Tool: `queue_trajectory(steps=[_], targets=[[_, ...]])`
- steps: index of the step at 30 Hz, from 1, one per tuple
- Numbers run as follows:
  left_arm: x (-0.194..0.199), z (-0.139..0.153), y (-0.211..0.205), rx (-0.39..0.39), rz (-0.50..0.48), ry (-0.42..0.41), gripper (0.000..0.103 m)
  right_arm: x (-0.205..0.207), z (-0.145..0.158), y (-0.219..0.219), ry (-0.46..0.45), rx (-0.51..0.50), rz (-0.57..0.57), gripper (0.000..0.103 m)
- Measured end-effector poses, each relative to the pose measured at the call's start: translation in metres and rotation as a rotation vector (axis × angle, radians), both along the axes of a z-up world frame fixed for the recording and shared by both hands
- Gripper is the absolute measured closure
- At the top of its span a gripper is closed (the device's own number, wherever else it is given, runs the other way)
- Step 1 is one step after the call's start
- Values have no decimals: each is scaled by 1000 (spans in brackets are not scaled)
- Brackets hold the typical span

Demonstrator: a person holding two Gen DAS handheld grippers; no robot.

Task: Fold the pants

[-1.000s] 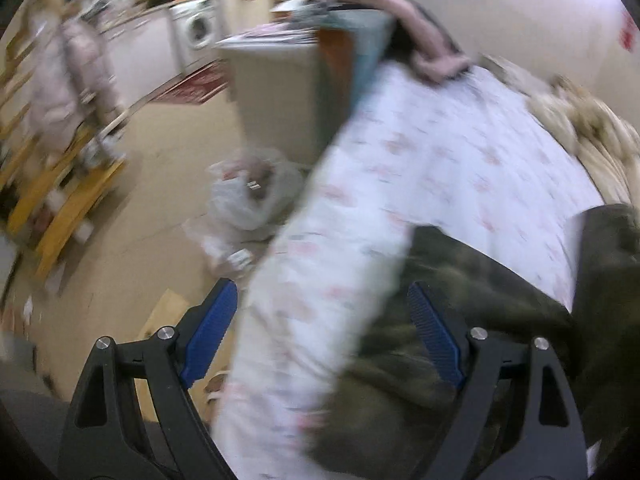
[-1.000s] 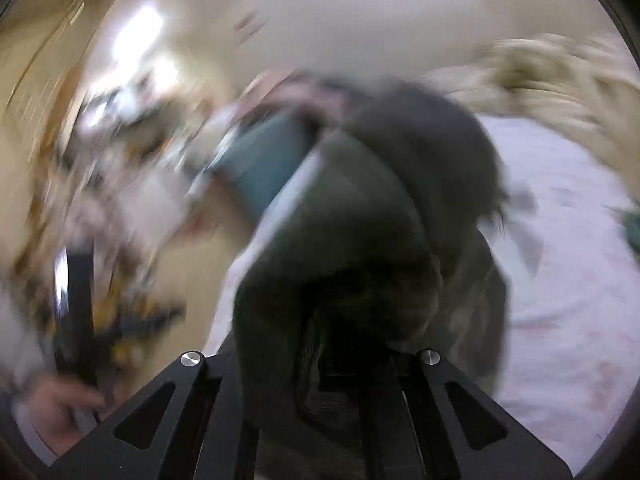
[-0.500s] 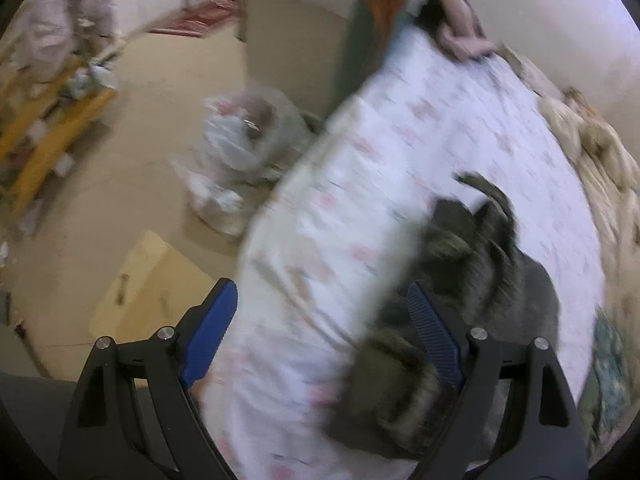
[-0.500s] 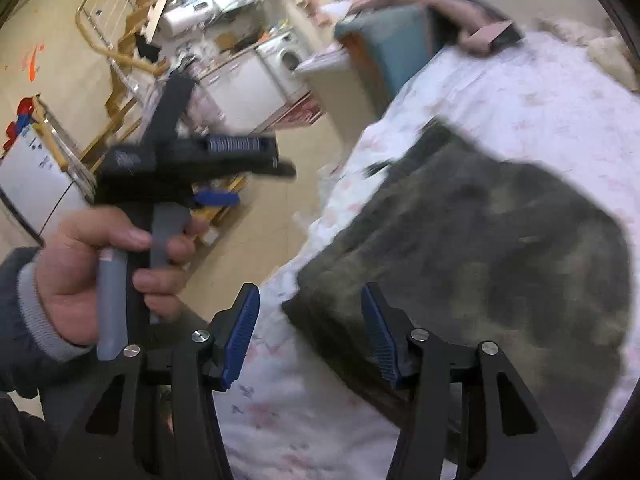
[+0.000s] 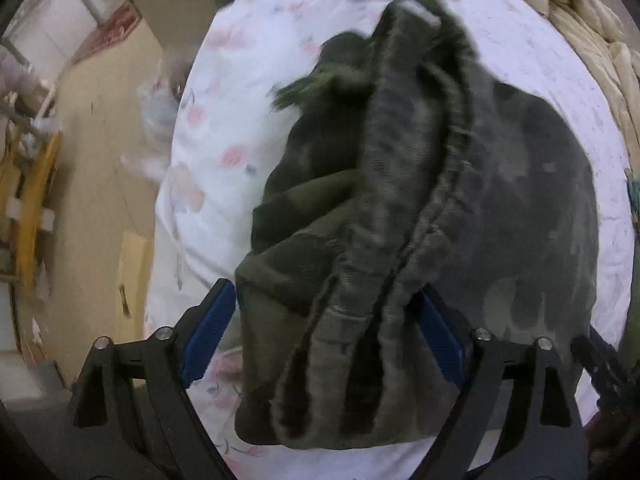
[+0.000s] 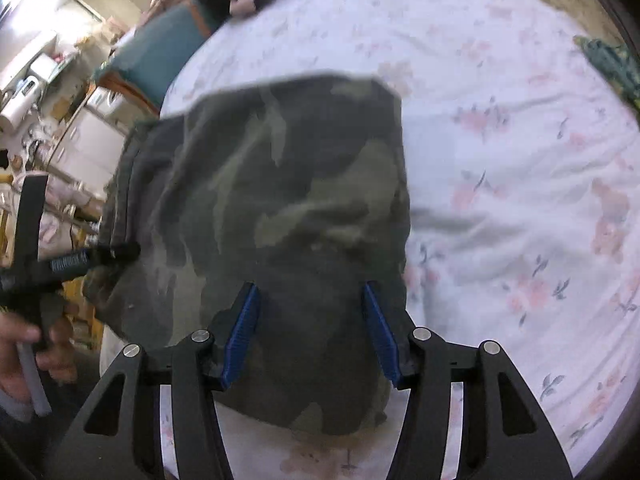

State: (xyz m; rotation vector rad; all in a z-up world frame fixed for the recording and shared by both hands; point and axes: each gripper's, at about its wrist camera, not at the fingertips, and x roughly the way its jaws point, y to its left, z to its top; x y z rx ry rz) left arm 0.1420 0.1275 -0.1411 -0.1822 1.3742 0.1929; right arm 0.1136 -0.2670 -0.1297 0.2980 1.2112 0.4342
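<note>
Pants (image 5: 400,208): camouflage, bunched on bed (image 5: 248,40). Left gripper (image 5: 324,332) released, straddling waistband; right gripper (image 6: 310,328) released. Advice: clench on all waistband layers.

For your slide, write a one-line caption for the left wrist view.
Open left gripper straddles the bunched waistband of camouflage pants on a floral bedsheet.

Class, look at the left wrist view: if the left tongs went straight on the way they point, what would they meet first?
The camouflage pants: their bunched elastic waistband already lies between the open left tongs, on the floral bedsheet. Depth is unclear.
</note>
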Motion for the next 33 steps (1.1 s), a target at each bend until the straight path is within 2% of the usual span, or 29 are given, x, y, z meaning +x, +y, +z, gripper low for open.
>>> queue_trajectory(steps=[2,4,6,8,11,15,18,20,22,25,27,33], targets=[[-1,2,-6,47,-27,-18,11,-2,6,-10,2,45,-19,46],[-4,9,-10,62,-26,-45,11,-1,10,-23,14,104,-80,46],[-7,17,-12,57,-26,-72,12,-2,11,-36,17,137,-142,44],[-10,32,-13,27,-19,-124,12,1,9,-48,29,159,-194,33],[-10,47,-6,5,8,-172,11,1,4,-67,61,203,-255,29],[-4,41,5,-63,60,-146,10,1,-4,-77,97,231,-280,28],[-9,49,6,-121,66,-182,10,3,-11,-80,121,243,-289,28],[-11,53,0,-57,23,-172,10,1,-11,-84,122,238,-296,28],[-15,56,3,-30,18,-175,10,3,-12,-86,120,225,-296,28],[-26,58,12,-78,23,-136,10,5,-12,-89,128,226,-318,28],[-33,57,16,-28,6,-114,10,6,-12,-90,132,237,-326,28],[-28,60,28,-99,63,-145,10,11,-7,-75,118,241,-304,28]])
